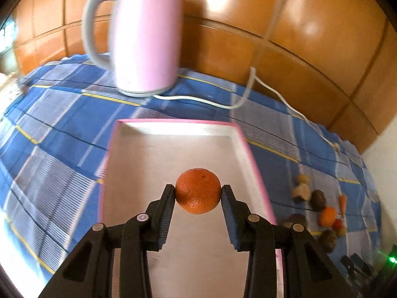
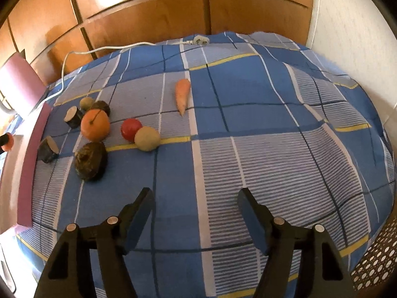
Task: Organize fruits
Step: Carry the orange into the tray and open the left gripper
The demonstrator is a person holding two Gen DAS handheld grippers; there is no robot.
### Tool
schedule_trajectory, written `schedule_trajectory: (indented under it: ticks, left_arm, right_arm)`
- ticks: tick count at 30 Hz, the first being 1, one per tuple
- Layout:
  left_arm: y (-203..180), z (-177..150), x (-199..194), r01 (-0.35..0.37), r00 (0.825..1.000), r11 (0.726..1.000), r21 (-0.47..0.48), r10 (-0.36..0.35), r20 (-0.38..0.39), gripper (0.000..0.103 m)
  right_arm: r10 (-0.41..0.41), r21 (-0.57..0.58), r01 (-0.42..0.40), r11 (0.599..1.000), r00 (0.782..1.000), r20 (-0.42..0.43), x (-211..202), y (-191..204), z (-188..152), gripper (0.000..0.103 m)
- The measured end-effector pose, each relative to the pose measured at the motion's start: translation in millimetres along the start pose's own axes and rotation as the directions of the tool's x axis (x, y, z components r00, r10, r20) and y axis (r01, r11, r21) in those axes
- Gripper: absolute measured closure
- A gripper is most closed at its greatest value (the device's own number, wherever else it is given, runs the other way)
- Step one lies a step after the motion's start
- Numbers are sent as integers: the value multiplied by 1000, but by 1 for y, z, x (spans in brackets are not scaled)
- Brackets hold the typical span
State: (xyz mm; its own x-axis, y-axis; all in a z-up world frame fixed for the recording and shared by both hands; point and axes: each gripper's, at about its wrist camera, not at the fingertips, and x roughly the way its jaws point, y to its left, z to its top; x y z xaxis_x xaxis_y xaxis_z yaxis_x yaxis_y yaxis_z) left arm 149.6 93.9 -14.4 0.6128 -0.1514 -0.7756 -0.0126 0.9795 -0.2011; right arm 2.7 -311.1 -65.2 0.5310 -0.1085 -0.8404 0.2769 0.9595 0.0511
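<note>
My left gripper (image 1: 198, 190) is shut on a small orange (image 1: 198, 190) and holds it over the pink-rimmed white box (image 1: 173, 134). My right gripper (image 2: 196, 198) is open and empty above the blue checked cloth. To its front left lies a cluster of produce: a larger orange (image 2: 95, 125), a red fruit (image 2: 130, 129), a tan round fruit (image 2: 147, 138), a dark avocado-like fruit (image 2: 90, 161), and dark cut pieces (image 2: 48, 149). A carrot (image 2: 182, 95) lies farther back. The box's pink wall (image 2: 34, 154) is at the left edge.
A pink electric kettle (image 1: 146, 39) stands behind the box, its white cord (image 1: 223, 104) trailing right across the cloth to a plug (image 2: 198, 41). Wooden cabinet doors rise behind the table. A white wall stands at the right.
</note>
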Motion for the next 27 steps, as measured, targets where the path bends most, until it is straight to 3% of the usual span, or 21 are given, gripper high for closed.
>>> schedule_trajectory:
  ticks: [9,13,17,21,27]
  left_arm:
    - [34,15,19,-199,979,976,-84,202,21,63]
    - [37,8,8,-223,971,970,-98,230,68,46]
    - [38,-5,-11,-225,966,965,-137,239,98,41]
    - [37,-24,-31,-211,963,960,-186,237,126,34]
    - [25,-55,-53,-162,973,969,-184,187,132,32]
  right_arm:
    - [-37,-56,37,998,999,5,1,8,-5,31]
    - [-42,-62,42,997,999,5,3,8,-5,31]
    - [-54,-45,55,997,998,20,4,8,-6,30]
    - [-80,2,80,997,996,37,4,7,-9,21]
    - [-97,40,95,995,994,52,2,5,-12,19]
